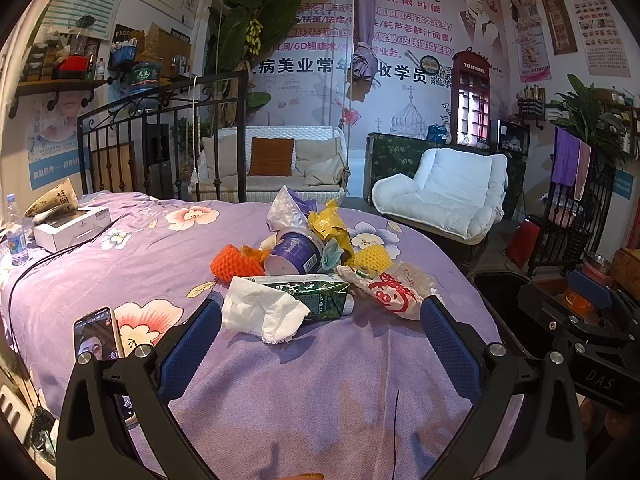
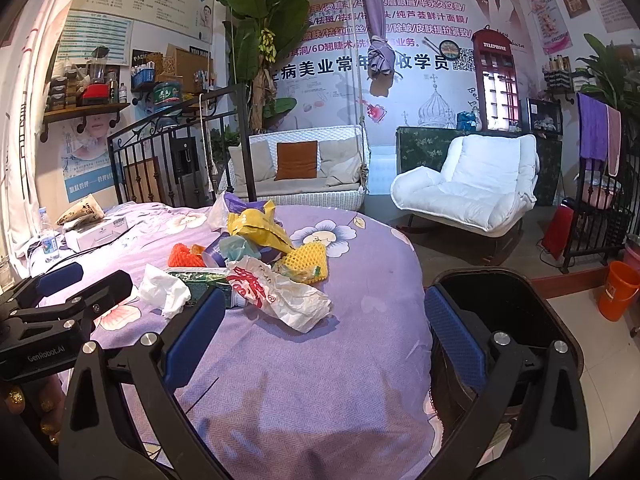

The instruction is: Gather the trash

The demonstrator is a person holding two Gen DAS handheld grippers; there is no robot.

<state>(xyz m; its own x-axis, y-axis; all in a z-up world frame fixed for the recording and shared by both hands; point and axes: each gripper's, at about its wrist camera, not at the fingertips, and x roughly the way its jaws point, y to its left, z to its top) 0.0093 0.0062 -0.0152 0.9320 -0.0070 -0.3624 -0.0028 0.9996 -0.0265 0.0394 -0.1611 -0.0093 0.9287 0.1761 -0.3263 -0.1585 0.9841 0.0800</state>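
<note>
A pile of trash lies on the purple flowered bedspread (image 1: pixel 304 380): a crumpled white tissue (image 1: pixel 260 312), a green carton (image 1: pixel 320 294), a white wrapper with red print (image 1: pixel 394 286), a purple cup (image 1: pixel 294 250) on its side, orange foam netting (image 1: pixel 234 262), yellow foam netting (image 1: pixel 370 258) and a yellow wrapper (image 1: pixel 330 224). My left gripper (image 1: pixel 320 320) is open just short of the tissue and carton, holding nothing. My right gripper (image 2: pixel 324 300) is open too, empty, its left finger near the red-printed wrapper (image 2: pixel 280 292) and its right finger in front of a black bin (image 2: pixel 500 304).
The black bin (image 1: pixel 496 292) stands on the floor at the bed's right edge. A phone (image 1: pixel 96 334), a white box (image 1: pixel 72 226), a water bottle (image 1: pixel 16 232) and a black cable lie at the left. An orange bucket (image 2: pixel 618 290) and a white armchair (image 2: pixel 472 192) stand beyond.
</note>
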